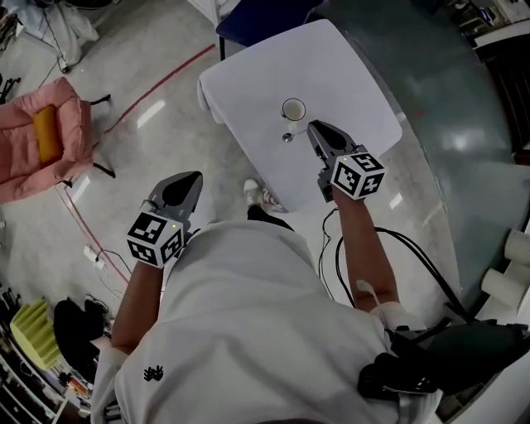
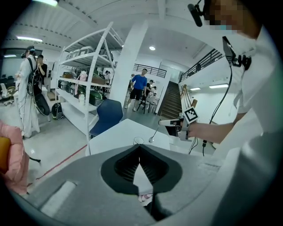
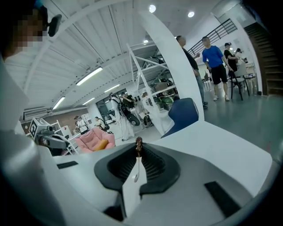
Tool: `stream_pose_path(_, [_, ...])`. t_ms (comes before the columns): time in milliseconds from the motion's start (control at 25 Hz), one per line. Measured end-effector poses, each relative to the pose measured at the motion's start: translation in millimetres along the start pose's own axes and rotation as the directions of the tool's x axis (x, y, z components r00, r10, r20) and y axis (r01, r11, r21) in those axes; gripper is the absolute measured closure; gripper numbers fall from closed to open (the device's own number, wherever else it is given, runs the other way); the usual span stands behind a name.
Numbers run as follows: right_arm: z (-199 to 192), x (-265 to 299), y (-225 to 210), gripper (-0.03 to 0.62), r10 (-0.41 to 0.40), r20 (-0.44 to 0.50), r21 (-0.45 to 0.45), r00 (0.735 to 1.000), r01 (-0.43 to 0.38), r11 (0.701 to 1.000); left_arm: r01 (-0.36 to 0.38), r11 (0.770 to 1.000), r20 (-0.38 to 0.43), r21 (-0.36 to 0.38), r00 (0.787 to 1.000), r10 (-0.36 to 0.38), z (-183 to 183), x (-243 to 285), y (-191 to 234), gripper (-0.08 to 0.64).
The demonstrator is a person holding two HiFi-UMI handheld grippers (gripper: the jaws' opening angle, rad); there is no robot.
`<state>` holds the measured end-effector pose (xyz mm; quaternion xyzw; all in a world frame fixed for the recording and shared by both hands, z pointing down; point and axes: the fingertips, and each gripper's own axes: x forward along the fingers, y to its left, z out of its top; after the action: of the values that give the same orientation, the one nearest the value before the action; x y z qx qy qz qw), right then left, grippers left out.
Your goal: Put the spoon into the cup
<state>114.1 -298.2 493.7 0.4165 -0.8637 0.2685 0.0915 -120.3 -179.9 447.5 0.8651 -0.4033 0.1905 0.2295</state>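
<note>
A small cup (image 1: 293,109) stands upright near the middle of the white table (image 1: 348,74). My right gripper (image 1: 313,126) is over the table just right of the cup, shut on the spoon (image 1: 291,135). The spoon's bowl hangs down to the left, in front of the cup. In the left gripper view the cup (image 2: 138,141) and the spoon (image 2: 154,134) show beyond the right gripper (image 2: 164,122). In the right gripper view the spoon (image 3: 138,143) sits between the tips of the right gripper (image 3: 139,146). My left gripper (image 1: 195,175) is off the table over the floor, shut and holding nothing.
A blue chair (image 1: 248,21) stands at the table's far end. A pink armchair (image 1: 41,137) is on the floor at left, past a red floor line (image 1: 157,83). White shelving (image 2: 84,84) and several standing people (image 2: 139,88) are in the background. Cables (image 1: 414,257) trail at right.
</note>
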Motion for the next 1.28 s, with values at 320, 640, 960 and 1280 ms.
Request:
stream_pose_path(320, [10, 40, -69, 0.549, 0.004, -0.018, 0.029, 1.000, -0.004, 1.000, -0.083, 0.997, -0.022, -0.001, 0.996, 0.083, 22, 26, 8, 0.549])
stream_pose_path(640, [-10, 78, -120, 0.549, -0.016, -0.052, 0.064, 0.999, 0.019, 0.998, -0.143, 0.990, -0.043, -0.016, 0.989, 0.142, 29, 40, 24, 0.548])
stream_pose_path(960, [-36, 102, -149, 0.549, -0.048, -0.079, 0.134, 0.996, 0.058, 0.989, -0.177, 0.984, -0.066, -0.024, 0.982, 0.176, 29, 43, 30, 0.548])
stream_pose_path(1280, [-64, 122, -164, 0.549, -0.065, -0.110, 0.167, 0.992, 0.083, 0.982, -0.197, 0.980, -0.093, -0.021, 0.977, 0.194, 28, 47, 33, 0.548])
